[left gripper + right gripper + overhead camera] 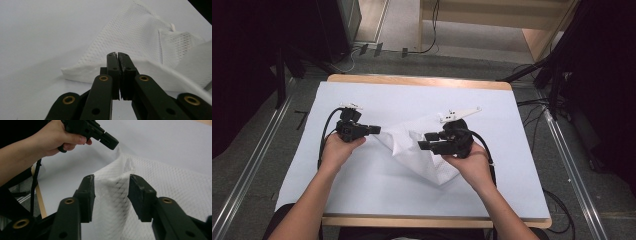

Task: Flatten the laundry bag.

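The right gripper [428, 141] is holding its jaws apart, released, astride a raised fold of the white mesh cloth [412, 147] on the white-covered table [492, 175]. Beyond, the left gripper [374, 129] is clenching the cloth's corner.

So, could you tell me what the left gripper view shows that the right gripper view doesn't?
The left gripper view looks along the left gripper, its jaws shut together on an edge of the white mesh cloth. The right gripper view has the right gripper, jaws apart with a raised fold of cloth between them, and farther off the person's left hand holding its gripper. Both share the cloth and the white table cover.
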Available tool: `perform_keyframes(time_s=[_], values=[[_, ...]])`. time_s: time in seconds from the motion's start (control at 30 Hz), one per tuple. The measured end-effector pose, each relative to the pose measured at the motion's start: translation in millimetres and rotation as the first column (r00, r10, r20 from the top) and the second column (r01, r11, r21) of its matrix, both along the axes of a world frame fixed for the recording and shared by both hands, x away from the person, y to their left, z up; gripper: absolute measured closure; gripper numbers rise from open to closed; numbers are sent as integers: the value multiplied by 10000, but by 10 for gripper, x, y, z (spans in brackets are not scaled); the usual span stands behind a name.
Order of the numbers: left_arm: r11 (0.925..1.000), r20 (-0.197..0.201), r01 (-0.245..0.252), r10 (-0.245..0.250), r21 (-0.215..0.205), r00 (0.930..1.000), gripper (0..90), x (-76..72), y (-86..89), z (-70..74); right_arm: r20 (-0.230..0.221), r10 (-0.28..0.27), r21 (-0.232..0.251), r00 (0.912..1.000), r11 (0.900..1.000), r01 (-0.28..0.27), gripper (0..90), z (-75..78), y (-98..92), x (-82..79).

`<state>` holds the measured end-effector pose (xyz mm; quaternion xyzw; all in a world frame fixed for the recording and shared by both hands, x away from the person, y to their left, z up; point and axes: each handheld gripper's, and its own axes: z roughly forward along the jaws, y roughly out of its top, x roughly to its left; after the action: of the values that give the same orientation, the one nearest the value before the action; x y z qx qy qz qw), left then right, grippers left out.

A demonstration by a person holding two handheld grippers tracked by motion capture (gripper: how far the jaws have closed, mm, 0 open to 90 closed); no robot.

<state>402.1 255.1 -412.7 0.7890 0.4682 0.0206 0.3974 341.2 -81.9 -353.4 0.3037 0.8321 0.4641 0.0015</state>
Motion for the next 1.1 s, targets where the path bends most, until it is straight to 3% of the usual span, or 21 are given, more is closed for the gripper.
perform_keyframes(time_s=[0.17, 0.3, 0.5, 0.7, 0.87, 1.1], values=[[9998, 96, -161, 162, -118, 9998, 887, -1, 49, 27, 324, -20, 131, 9995, 9999, 16, 568, 126, -33, -69], [9999, 44, -145, 145, -52, 9999, 880, 3, 52, 20, 356, -219, 74, 9991, 9997, 216, 591, 107, -80, -36], [9998, -60, -199, 199, 102, 9998, 818, 20, 63, -47, 457, -579, -99, 9973, 9982, 584, 600, -62, -150, 95], [9989, -264, -409, 415, 223, 9988, 690, 9, 135, -124, 371, -953, -305, 9948, 9949, 965, 606, -300, -273, 292], [9975, -223, -546, 556, 457, 9982, 574, -25, 185, -188, 180, -1308, -620, 9912, 9894, 1317, 609, -483, -386, 475], [9965, -205, -588, 602, 600, 9980, 521, -105, 208, -223, -68, -1934, -964, 9811, 9767, 1918, 610, -669, -497, 741]])
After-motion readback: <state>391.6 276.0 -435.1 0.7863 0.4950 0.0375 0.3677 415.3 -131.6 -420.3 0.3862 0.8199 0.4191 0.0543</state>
